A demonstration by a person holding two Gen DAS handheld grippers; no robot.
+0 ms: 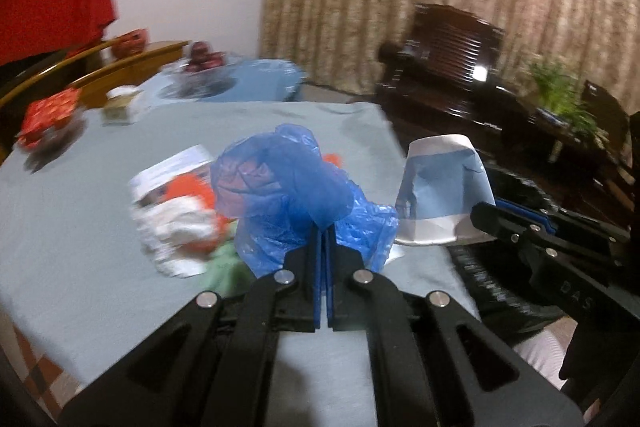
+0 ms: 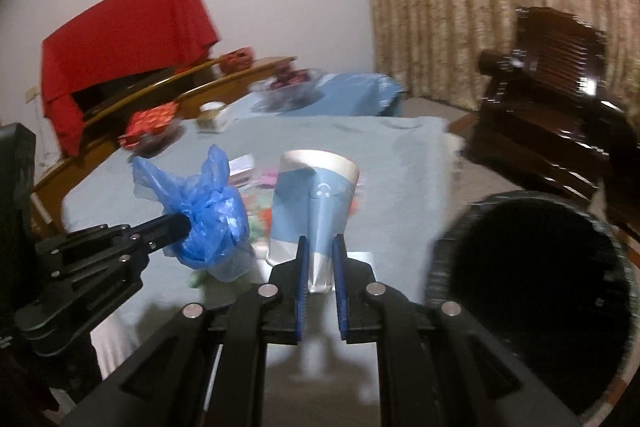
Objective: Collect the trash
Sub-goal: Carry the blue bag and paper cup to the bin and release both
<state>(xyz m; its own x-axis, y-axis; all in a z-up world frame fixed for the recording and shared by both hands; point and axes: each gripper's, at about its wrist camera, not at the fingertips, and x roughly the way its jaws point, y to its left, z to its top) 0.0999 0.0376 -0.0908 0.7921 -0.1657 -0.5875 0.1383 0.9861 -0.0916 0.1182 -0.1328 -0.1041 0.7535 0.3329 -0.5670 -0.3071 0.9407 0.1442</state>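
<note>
Though motion-blurred, left gripper [image 1: 323, 227] fingers pinching blue plastic bag [image 1: 288, 187], right gripper [image 2: 320, 247] fingers gripping paper cup [image 2: 316, 199], table litter [image 1: 180, 223] perhaps wrappers.

Table [image 1: 72, 219] under grey-blue cloth: crumpled white-orange wrappers [image 1: 176, 223], red packet [image 1: 50, 115], small jar [image 1: 120, 103].

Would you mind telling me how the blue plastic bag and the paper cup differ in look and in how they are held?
The blue plastic bag is crumpled, shapeless, translucent film; the paper cup is stiff, opaque, pale blue with white bands, partly crushed. The left tool is shut tight on a thin pinch of bag; the right tool stands a little apart, squeezing the cup's flattened rim end. Both are blue and held above the table.
</note>
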